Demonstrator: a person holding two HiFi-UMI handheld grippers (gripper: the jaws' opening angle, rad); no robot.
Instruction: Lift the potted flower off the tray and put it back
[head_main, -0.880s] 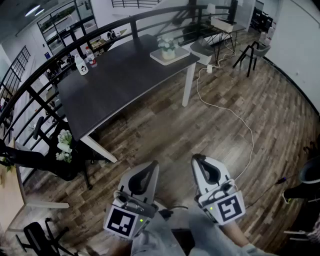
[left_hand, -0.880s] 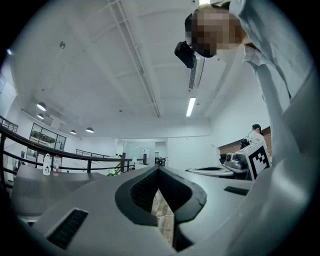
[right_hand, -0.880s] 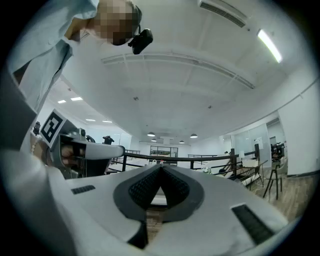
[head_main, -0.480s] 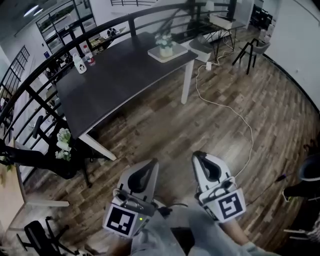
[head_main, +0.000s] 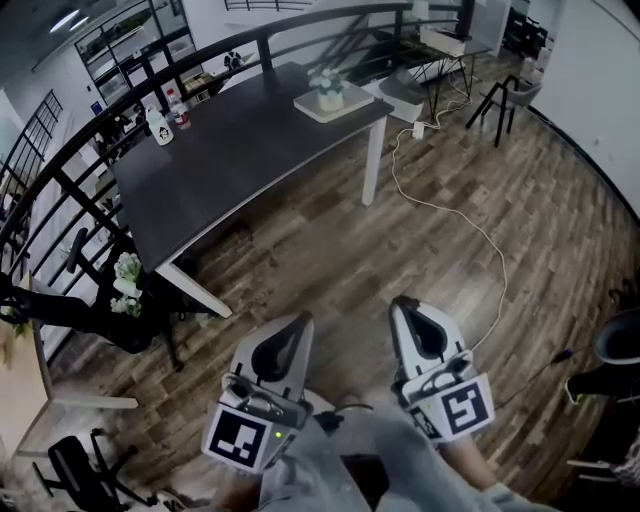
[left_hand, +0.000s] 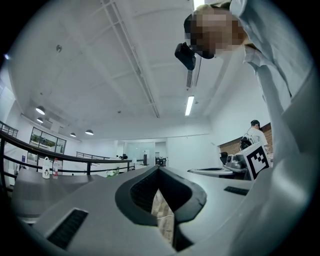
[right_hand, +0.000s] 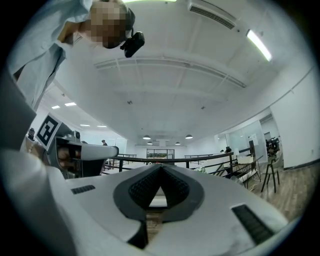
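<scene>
We see a dark table (head_main: 240, 150) with white legs standing on the wooden floor (head_main: 330, 270). A tray (head_main: 358, 104) lies at its far right corner, and two bottles (head_main: 161, 130) stand near the far left edge.

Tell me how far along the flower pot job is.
Done: nothing shows as done; the potted flower stands on the tray at the far end of the table. In hand: nothing; left gripper and right gripper are shut, empty, well short of the table. Left: approach, lift, put back.
</scene>
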